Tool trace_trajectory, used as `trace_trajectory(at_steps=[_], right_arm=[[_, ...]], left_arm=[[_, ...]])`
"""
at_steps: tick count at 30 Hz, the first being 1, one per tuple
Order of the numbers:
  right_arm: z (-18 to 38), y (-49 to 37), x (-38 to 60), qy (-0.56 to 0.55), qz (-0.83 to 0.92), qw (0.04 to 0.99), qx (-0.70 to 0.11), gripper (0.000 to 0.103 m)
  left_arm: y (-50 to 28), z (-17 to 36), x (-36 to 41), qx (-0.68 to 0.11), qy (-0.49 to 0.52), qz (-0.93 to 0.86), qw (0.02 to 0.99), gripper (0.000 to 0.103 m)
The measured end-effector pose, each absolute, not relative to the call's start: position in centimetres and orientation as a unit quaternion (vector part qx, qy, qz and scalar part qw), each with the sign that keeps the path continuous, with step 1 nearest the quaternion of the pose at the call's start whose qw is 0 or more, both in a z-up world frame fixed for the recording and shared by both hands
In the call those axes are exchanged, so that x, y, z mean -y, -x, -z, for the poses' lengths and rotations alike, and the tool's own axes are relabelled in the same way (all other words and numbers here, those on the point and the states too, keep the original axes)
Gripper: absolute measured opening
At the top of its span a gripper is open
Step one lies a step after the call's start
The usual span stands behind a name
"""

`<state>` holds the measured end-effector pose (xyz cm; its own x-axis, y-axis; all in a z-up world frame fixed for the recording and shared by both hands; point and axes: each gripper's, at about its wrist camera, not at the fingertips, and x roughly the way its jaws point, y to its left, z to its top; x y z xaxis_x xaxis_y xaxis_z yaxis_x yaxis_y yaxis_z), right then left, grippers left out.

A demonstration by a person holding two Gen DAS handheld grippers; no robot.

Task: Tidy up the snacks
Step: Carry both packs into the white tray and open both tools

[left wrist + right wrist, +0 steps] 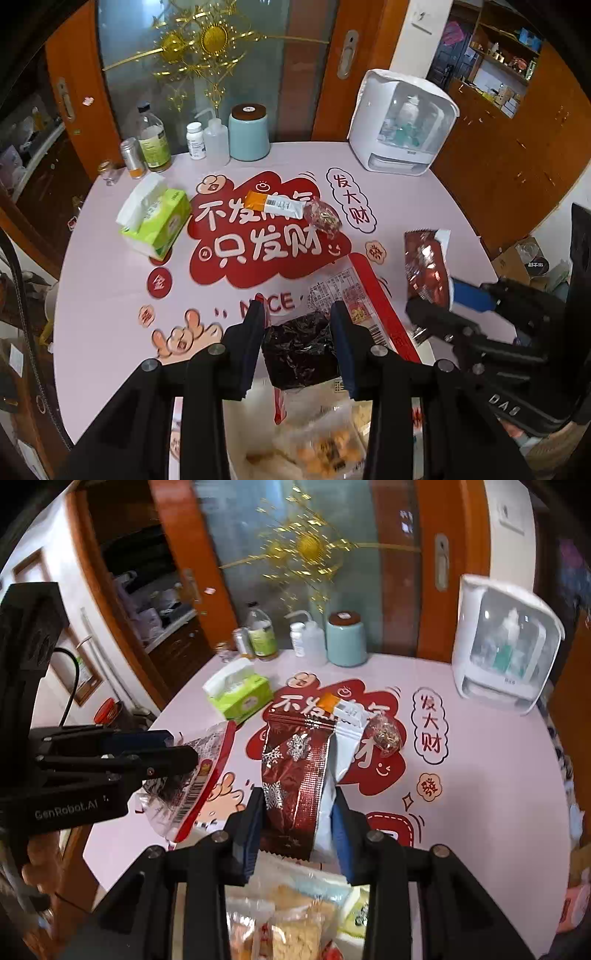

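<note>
The left gripper [298, 343] was clamped on a clear packet [325, 325] with a red edge and a dark filling, holding it up above the table [110, 295]. From the right wrist view the same packet [195, 775] hung from the left gripper [184, 753], its barcode end drooping down.

The right gripper [298, 827] was closed on a red foil bag [295, 768] printed with snowflakes (white on its back side), also lifted off the table [480, 775]. In the left view that bag [424, 266] stood up from the right gripper [439, 306], off to the right.

Below both grippers lay a heap of snack packets [295, 923], blurred and close to the lens; what held them could not be made out. The same heap [314, 443] showed under the left gripper.

Further back, on the table's red printed pattern, an orange-and-white bar [275, 203] lay touching a small round clear-wrapped snack [323, 218]. A green tissue pack [155, 221] sat to their left. Along the far edge stood a row of bottles [151, 140], a teal jar [249, 133] with a brown lid, and a white appliance [402, 122] with a clear front at the right corner.
</note>
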<state>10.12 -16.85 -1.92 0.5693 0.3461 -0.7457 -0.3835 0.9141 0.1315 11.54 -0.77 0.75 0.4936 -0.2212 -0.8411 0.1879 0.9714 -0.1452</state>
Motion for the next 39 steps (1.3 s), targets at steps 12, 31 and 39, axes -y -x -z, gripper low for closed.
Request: trace_trajectory(at_steps=[12, 31, 39], right_arm=[[1.6, -0.1, 17.8, 0.062, -0.199, 0.908, -0.364, 0.035], [6.6, 2.6, 19.6, 0.041, -0.159, 0.887, -0.43, 0.035], [7.2, 2.3, 19.7, 0.046, -0.159, 0.88, -0.446, 0.035]], left_arm=[[-0.1, -0.5, 1.1, -0.452, -0.014, 0.085, 0.888, 0.036], [3.8, 5.3, 3.2, -0.474, -0.016, -0.01, 0.88, 0.036], [3.0, 5.4, 4.3, -0.474, -0.021, -0.007, 0.88, 0.036]])
